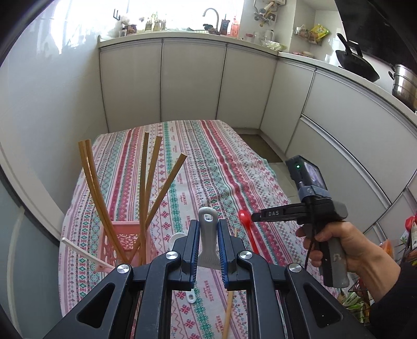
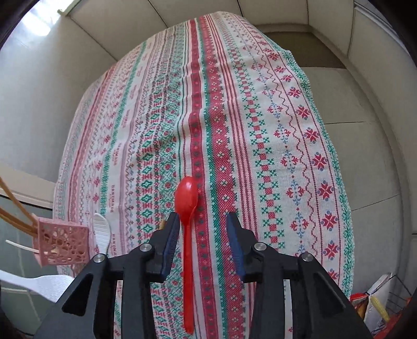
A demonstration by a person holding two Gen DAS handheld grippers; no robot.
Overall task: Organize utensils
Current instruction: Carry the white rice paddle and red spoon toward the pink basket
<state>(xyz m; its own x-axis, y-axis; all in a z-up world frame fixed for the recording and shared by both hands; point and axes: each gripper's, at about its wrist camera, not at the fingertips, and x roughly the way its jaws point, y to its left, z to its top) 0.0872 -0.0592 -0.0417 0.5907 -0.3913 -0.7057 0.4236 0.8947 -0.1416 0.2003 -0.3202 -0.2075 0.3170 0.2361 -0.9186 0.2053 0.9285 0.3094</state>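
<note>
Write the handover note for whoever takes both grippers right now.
Left gripper: shut on the white rice paddle, lifted above the table.
Right gripper: open, straddling the red spoon, which lies on the tablecloth, not gripped.
Done: five chopsticks stand in the pink basket.
Left: paddle, red spoon, a loose chopstick and another white utensil beside the basket.

Patterned tablecloth (image 1: pixel 208 167), white cabinets (image 1: pixel 192 80), faucet (image 1: pixel 212 15), black wok (image 1: pixel 357 65), steel pot (image 1: pixel 405 83)
</note>
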